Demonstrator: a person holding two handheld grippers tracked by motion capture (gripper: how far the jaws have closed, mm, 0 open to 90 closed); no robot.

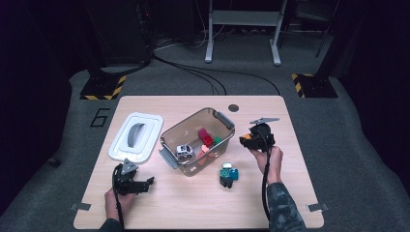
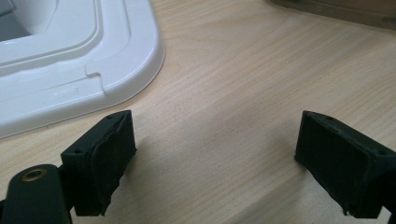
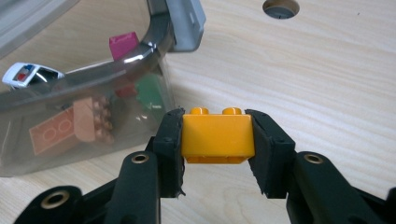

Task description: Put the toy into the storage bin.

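Note:
My right gripper [image 3: 217,140] is shut on an orange two-stud brick [image 3: 218,134], held above the wooden table just right of the clear plastic bin [image 1: 220,145]. From above, that right gripper [image 1: 247,140] and the orange brick [image 1: 246,138] hang beside the bin's right wall. Inside the bin lie a white toy car [image 1: 184,151], a red brick [image 1: 205,137], a green piece and salmon bricks [image 3: 93,119]. My left gripper [image 1: 145,183] rests near the table's front left corner, open with nothing between its jaws [image 2: 215,163].
The bin's white lid [image 1: 136,136] lies flat left of the bin, and its corner [image 2: 116,70] is close ahead of the left gripper. A teal and black toy [image 1: 228,174] stands in front of the bin. A round cable hole [image 1: 233,108] sits at the table's far edge.

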